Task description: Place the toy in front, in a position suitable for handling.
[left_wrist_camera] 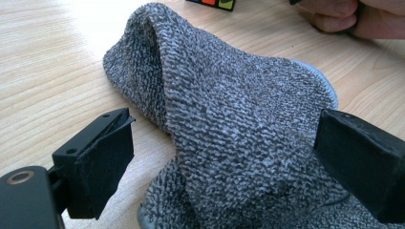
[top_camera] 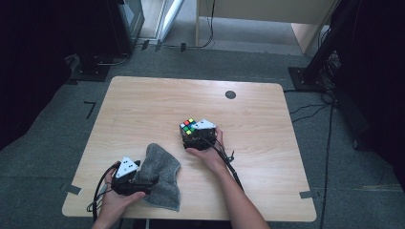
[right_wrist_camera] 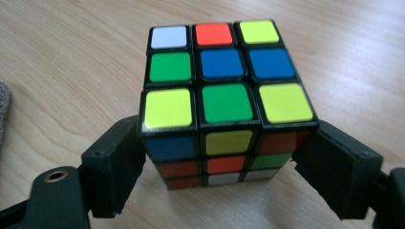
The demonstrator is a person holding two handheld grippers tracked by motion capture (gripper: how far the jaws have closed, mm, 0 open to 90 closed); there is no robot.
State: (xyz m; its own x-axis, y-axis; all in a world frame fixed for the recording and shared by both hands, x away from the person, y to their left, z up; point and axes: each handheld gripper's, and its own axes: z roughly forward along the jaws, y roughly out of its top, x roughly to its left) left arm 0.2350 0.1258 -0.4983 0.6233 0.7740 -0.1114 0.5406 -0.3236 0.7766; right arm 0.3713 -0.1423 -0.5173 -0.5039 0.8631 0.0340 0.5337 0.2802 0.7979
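From the near edge of the table [top_camera: 143,95]: left gripper [top_camera: 143,183] sits at abt 7 o'clock, person's left hand [top_camera: 114,200] wrapped round its body, cable looping off twd the edge. Its jaws stand wide apart. In the left gripper view the grey knit cloth [left_wrist_camera: 229,124] is bunched up betw. them, rising in a soft ridge; the right-hand jaw lies against the fabric, the left-hand one is clear of it w/ bare wood showing in the gap. No pinch on it.

The cloth [top_camera: 162,174] spreads from that gripper up twd 12, crumpled, flat on the wood, just beside the other hand but not touching it.

Further in, near table centre, right hand [top_camera: 210,150] brings the right gripper [top_camera: 193,138] onto the Rubik's cube [top_camera: 188,126]. In the right gripper view the cube [right_wrist_camera: 224,90] stands on the table, scrambled: top face mixes white, red, yellow, green, blue. Jaws flank its lower layers at 9 and 3 o'clock, about cube width. Left-hand jaw looks right against the side; right-hand one close, can't tell if it's touching. Cube not lifted.

Far side, abt 1 o'clock: small dark round disc [top_camera: 230,94] on the tabletop, well apart from everything.
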